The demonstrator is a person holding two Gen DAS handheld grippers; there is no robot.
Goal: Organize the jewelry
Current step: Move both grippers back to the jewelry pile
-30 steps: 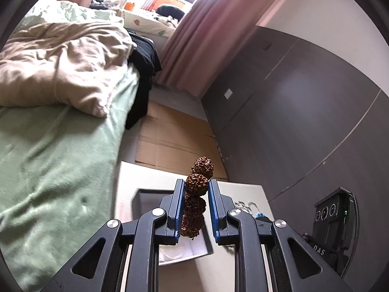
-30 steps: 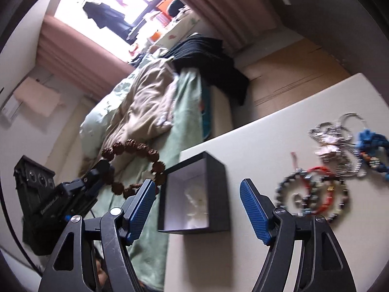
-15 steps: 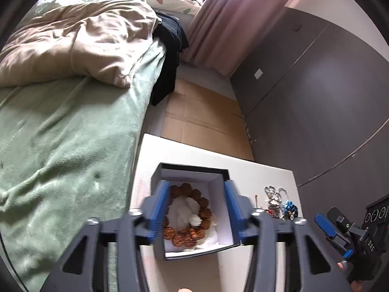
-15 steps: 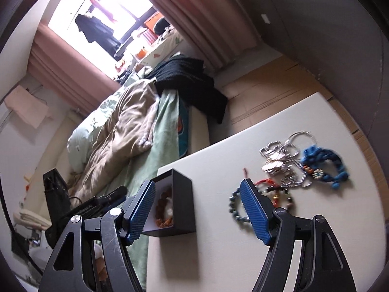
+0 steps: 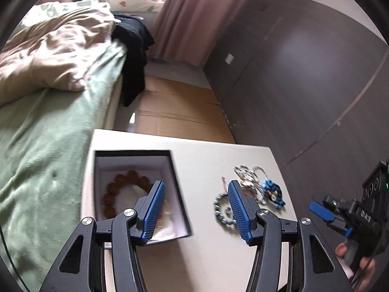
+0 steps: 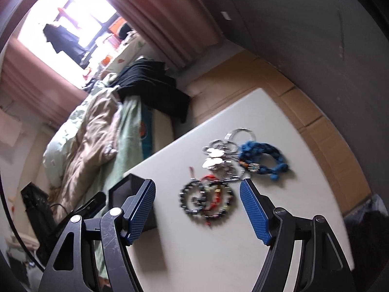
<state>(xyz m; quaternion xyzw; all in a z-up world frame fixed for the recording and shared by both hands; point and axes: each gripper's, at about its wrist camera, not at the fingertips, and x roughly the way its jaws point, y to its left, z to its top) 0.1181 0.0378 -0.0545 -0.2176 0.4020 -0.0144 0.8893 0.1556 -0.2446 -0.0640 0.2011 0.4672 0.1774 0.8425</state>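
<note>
A brown bead bracelet [image 5: 116, 189] lies inside the black box with white lining [image 5: 133, 163] at the table's left. My left gripper [image 5: 195, 210] is open and empty, above the table between the box and the jewelry pile. The pile holds a dark bead bracelet [image 6: 194, 199], a red bracelet [image 6: 216, 194], silver rings and chains [image 6: 221, 155] and a blue bracelet [image 6: 262, 155]. My right gripper [image 6: 198, 209] is open and empty, hovering just in front of the dark and red bracelets. It also shows in the left wrist view [image 5: 323, 214].
The white table [image 6: 279, 219] stands beside a bed with a green sheet [image 5: 43, 146] and beige duvet. Dark wardrobe doors [image 5: 304, 73] rise at right. Cardboard [image 5: 175, 107] covers the floor beyond the table.
My left gripper let the brown bracelet go into the box, opened wide, and shifted right toward the pile. My right gripper moved closer to the dark and red bracelets.
</note>
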